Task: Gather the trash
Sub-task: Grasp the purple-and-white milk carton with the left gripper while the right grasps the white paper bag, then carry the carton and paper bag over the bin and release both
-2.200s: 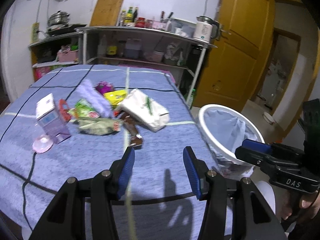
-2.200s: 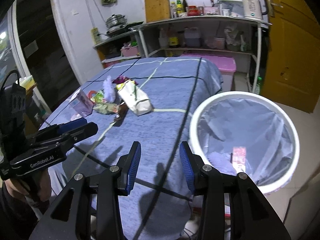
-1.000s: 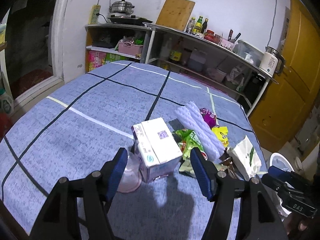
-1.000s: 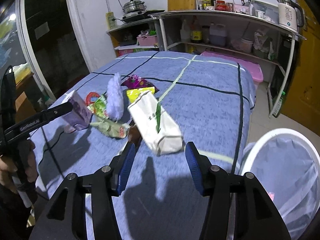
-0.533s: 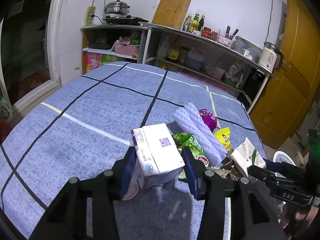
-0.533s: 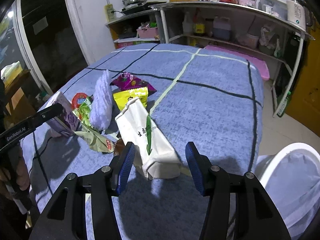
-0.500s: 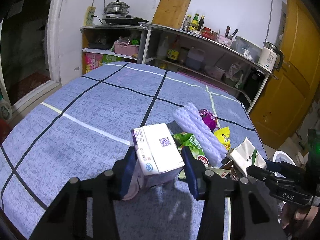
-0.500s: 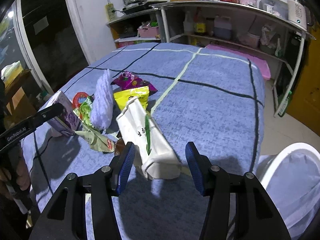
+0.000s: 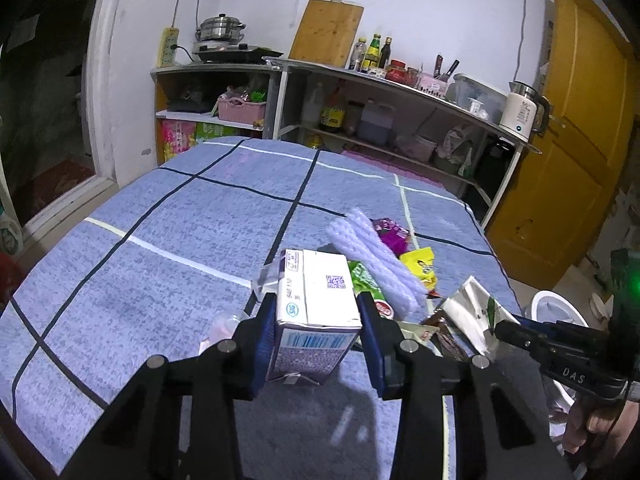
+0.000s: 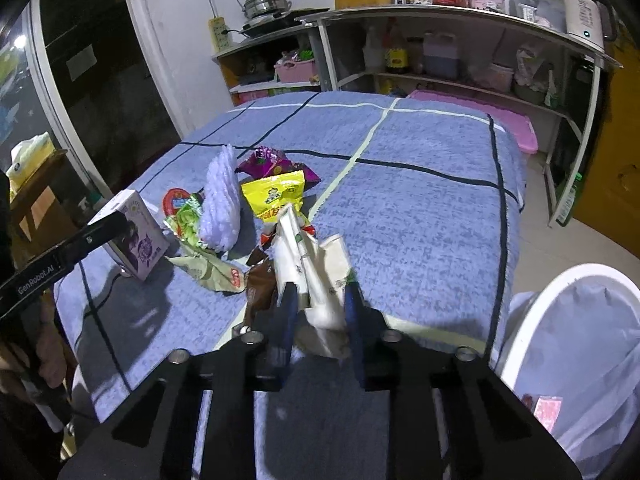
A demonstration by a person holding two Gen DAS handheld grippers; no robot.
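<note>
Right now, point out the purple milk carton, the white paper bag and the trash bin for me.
purple milk carton (image 9: pixel 320 304): left wrist view, white top panel.
white paper bag (image 10: pixel 316 276): right wrist view, crumpled middle.
trash bin (image 10: pixel 532 320): right wrist view, white rim.

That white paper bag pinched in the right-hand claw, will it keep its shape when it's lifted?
Probably not. The white paper bag already looks crumpled and squeezed narrow where the right gripper has shut on it, so it should flop. It seems light, perhaps empty. The creased paper likely gives enough grip not to slip.
</note>
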